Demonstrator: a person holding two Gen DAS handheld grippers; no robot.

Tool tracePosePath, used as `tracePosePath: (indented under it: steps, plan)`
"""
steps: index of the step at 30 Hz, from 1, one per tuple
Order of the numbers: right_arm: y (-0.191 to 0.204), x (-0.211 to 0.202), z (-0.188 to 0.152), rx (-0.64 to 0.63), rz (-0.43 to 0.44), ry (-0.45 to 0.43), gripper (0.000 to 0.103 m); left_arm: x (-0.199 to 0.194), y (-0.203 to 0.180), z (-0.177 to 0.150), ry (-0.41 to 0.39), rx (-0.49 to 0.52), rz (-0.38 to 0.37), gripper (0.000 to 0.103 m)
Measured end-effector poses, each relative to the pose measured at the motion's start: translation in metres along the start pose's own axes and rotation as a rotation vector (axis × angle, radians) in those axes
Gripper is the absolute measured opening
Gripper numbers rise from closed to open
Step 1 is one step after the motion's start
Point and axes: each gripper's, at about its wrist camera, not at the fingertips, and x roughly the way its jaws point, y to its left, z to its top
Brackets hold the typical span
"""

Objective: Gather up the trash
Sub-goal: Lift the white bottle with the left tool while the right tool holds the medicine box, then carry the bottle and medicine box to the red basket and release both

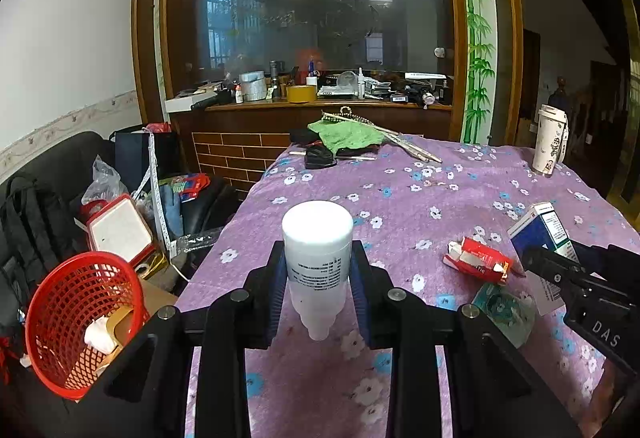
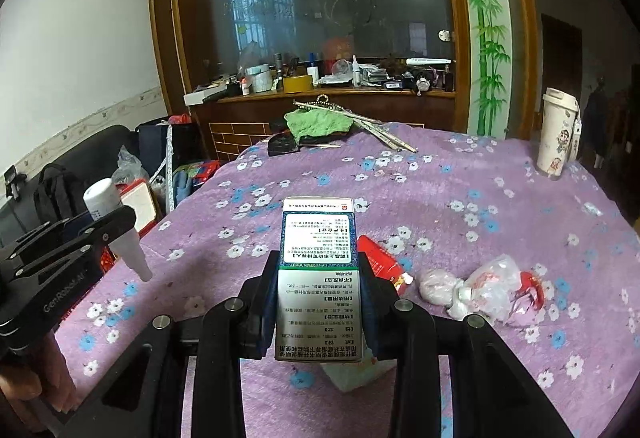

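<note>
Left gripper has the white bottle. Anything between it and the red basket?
Nothing visible. The left gripper holds the white bottle above the table edge; the red basket sits lower left, beyond that edge, mouth tilted toward the gripper, with only open air between.

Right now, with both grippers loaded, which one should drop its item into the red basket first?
Left, probably. The left gripper holds the white bottle near the table's left edge, where the red basket sits below. The right gripper, holding the medicine box, is farther away.
</note>
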Motion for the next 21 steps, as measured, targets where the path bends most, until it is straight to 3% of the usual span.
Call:
tracePosePath:
  steps: [21]
  plan:
    - [0.064,-0.012,0.005,-0.077,0.064,0.057,0.038,-0.027,0.049,-0.005,-0.006,-0.08,-0.02,0.029]
